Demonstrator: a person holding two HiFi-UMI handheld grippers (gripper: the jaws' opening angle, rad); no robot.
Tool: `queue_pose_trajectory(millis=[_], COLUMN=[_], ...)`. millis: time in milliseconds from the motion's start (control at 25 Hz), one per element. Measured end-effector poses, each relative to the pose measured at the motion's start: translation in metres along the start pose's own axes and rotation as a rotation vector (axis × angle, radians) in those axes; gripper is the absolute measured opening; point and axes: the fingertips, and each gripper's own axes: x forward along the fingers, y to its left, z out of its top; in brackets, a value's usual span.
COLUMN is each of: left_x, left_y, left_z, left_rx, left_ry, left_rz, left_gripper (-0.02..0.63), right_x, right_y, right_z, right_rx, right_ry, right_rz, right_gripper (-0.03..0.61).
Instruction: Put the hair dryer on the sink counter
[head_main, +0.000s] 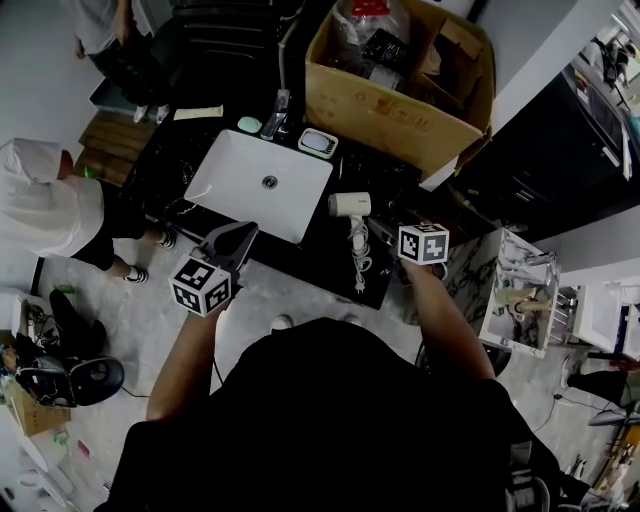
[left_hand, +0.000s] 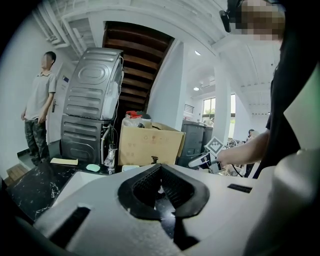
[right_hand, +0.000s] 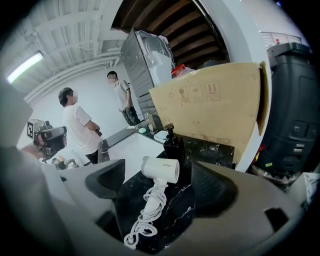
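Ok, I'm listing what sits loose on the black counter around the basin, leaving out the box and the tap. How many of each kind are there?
Hair dryer: 1
Black pump bottle: 1
Soap dish: 1
Pale green oval piece: 1
Paper slip: 1
Total: 5

A white hair dryer (head_main: 350, 204) lies on its side on the black marble sink counter (head_main: 322, 243), just right of the white rectangular basin (head_main: 238, 190). Its barrel lies crosswise, at the end farther from the counter's front edge. The handle points toward that edge, with the white cord (head_main: 359, 262) loosely coiled along it.
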Motion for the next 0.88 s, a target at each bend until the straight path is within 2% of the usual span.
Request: queue_pose_trajectory(millis=[560,880], left_x=[0.014,0.027], left_y=[-0.015,-0.023], left_z=[0.01,0.014], left_rx=[0.026,0.034], left_ry=[-0.006,-0.006], left_rz=[-0.046,-0.078], left_gripper=[0.015,0.015], right_x=[-0.061,-0.096], right_y=[0.019,0.034], right_z=[0.053,0.085], right_rx=[-0.054,-0.106], right_ry=[-0.174,-0.287], right_rz=[-0.004,-0.019], right_gripper=[0.377,0.317])
